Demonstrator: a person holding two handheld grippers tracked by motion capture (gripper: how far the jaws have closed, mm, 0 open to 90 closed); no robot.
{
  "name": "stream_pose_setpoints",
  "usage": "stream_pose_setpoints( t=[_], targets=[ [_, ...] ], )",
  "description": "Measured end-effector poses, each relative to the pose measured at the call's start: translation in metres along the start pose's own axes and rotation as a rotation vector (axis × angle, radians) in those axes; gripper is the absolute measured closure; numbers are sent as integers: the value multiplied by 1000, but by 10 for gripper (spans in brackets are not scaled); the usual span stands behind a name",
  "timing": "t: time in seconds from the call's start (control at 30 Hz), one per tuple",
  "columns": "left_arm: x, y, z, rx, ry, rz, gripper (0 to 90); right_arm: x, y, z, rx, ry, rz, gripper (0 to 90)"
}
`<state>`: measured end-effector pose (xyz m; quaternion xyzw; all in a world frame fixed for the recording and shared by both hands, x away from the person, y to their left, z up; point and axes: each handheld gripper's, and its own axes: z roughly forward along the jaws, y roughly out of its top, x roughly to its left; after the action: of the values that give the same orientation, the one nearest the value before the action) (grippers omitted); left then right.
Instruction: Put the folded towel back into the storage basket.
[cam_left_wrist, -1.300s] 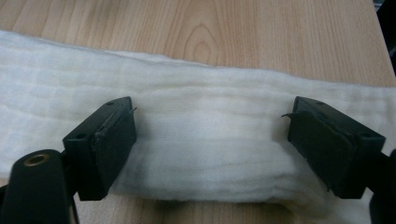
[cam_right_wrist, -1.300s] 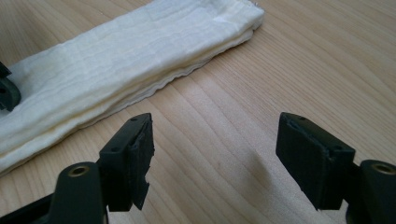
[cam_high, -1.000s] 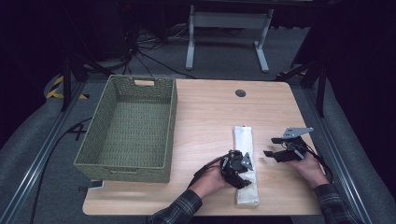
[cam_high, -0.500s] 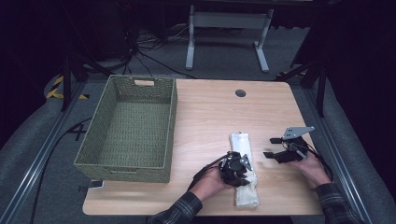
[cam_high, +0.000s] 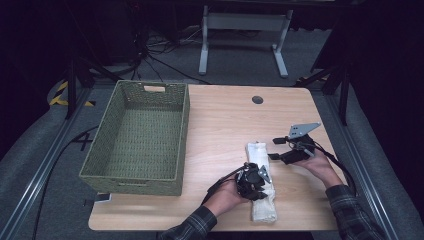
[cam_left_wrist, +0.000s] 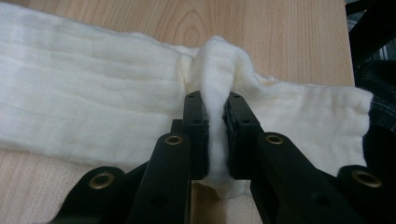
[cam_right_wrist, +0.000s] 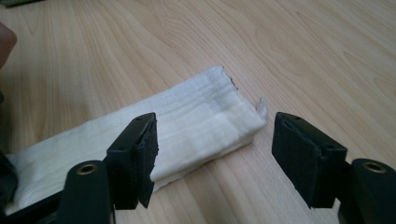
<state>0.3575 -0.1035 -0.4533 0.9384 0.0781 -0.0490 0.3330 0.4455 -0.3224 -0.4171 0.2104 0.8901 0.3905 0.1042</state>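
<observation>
A green woven basket (cam_high: 135, 137) sits on the wooden table (cam_high: 225, 120) — a metal stand (cam_high: 242, 30) on the floor beyond.

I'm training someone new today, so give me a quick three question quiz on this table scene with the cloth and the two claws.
1. True or false: the left claw is pinching a fold of the white cloth.
2. What stands on the table to the left of the cloth? A) a woven basket B) a metal pot C) a cardboard box
3. In a few words: how do the right claw jaws stand, and what lies ahead of them?

Key
1. True: the pads press a raised fold.
2. A: the green woven basket.
3. Open, apart from the cloth, with its folded end lying ahead between them.
</observation>
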Motion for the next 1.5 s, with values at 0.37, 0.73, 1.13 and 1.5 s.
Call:
stream_pose_setpoints(
  t=[0.37, 0.73, 1.13, 1.5],
  targets=[
    [1, 1, -1, 12, -1, 12, 808, -16, 22, 33, 63, 78, -41, 373],
    [0, 0, 0, 6, 1, 14, 808, -30, 24, 64, 129, 128, -57, 385],
    [0, 0, 0, 5, 2, 12, 808, -25, 16, 70, 131, 136, -82, 504],
    [0, 0, 0, 1, -2, 14, 814, -18, 17, 67, 151, 178, -55, 810]
  ],
)
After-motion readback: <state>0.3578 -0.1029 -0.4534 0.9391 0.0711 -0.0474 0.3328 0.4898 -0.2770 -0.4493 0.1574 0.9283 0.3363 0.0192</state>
